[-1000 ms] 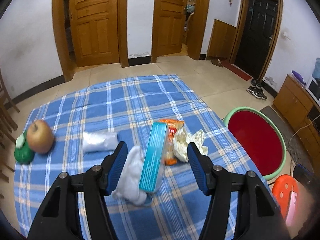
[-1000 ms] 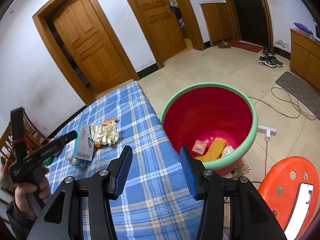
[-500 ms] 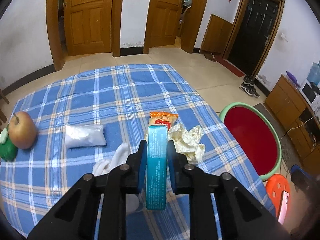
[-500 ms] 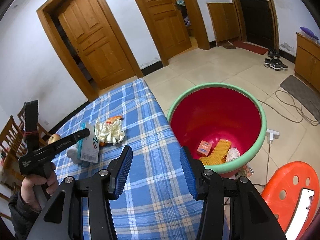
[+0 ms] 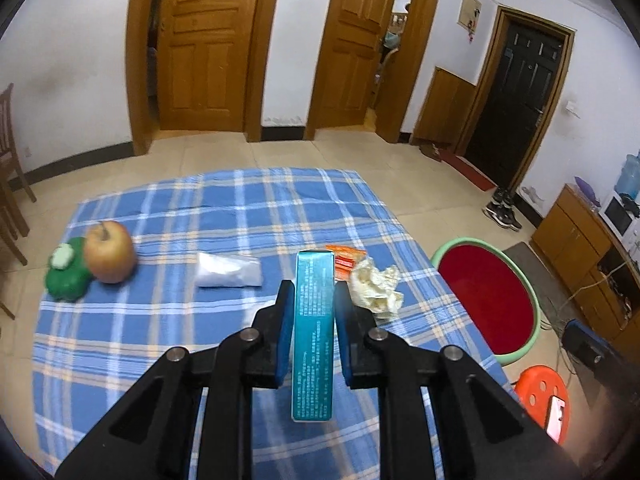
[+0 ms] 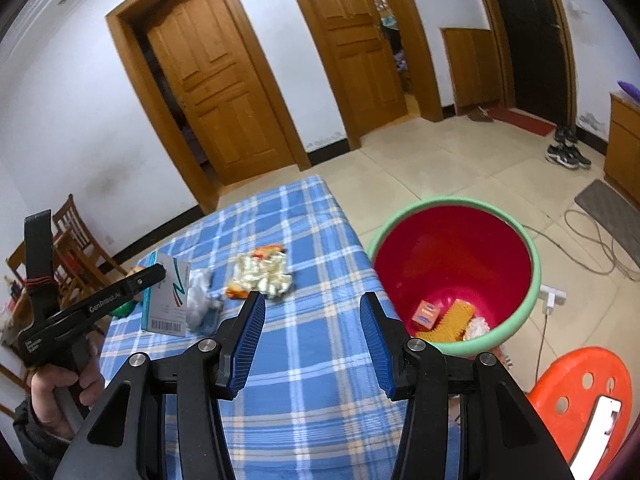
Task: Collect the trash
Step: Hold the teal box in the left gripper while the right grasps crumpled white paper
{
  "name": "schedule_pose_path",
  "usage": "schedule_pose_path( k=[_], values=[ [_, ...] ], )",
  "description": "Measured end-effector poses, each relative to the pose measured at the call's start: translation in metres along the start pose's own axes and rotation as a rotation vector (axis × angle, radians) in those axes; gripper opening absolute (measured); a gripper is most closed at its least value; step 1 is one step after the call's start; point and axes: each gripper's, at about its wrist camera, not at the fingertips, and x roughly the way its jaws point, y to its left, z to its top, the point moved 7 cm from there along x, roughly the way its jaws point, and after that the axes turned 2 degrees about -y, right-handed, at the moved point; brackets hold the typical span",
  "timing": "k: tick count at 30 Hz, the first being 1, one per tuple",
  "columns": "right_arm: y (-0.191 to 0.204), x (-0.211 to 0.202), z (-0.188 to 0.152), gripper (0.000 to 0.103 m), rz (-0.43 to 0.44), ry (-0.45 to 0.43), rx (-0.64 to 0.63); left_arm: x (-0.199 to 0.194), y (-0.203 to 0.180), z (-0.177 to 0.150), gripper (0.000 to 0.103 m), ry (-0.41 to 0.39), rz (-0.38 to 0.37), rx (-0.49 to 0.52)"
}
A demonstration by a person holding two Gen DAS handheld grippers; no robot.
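Note:
My left gripper is shut on a teal box and holds it upright above the blue plaid table; the box also shows in the right wrist view. On the table lie a crumpled pale wrapper, an orange snack packet and a clear plastic bag. My right gripper is open and empty above the table's right edge, next to the red bin with a green rim, which holds some trash.
An apple and a green toy sit at the table's left. An orange stool stands by the bin. White crumpled tissue lies beside the held box. Cables run across the floor at the right.
My left gripper closed on the teal box and lifted it off the table, clear of the white tissue. My right gripper stayed open and shifted slightly.

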Motion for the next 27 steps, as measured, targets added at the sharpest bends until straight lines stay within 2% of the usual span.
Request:
schedule_pose_path(
  k=[8,14,21,24,27],
  values=[
    [0.040,0.009,0.009,0.051,0.062,0.018,-0.062,-0.022,0.038,-0.006,0.019,-0.027,0.068,-0.047],
    [0.060,0.051,0.008,0.053,0.082,0.071,-0.085,-0.022,0.070,-0.017,0.019,-0.019,0.112,-0.100],
    [0.064,0.107,-0.002,0.057,0.064,0.145,-0.091,-0.009,0.097,-0.029,0.019,0.007,0.163,-0.140],
    [0.061,0.129,-0.006,0.060,0.052,0.172,-0.089,0.000,0.106,-0.034,0.019,0.023,0.176,-0.153],
    [0.056,0.150,-0.008,0.074,0.029,0.194,-0.087,0.008,0.111,-0.037,0.019,0.036,0.179,-0.165]
  ],
)
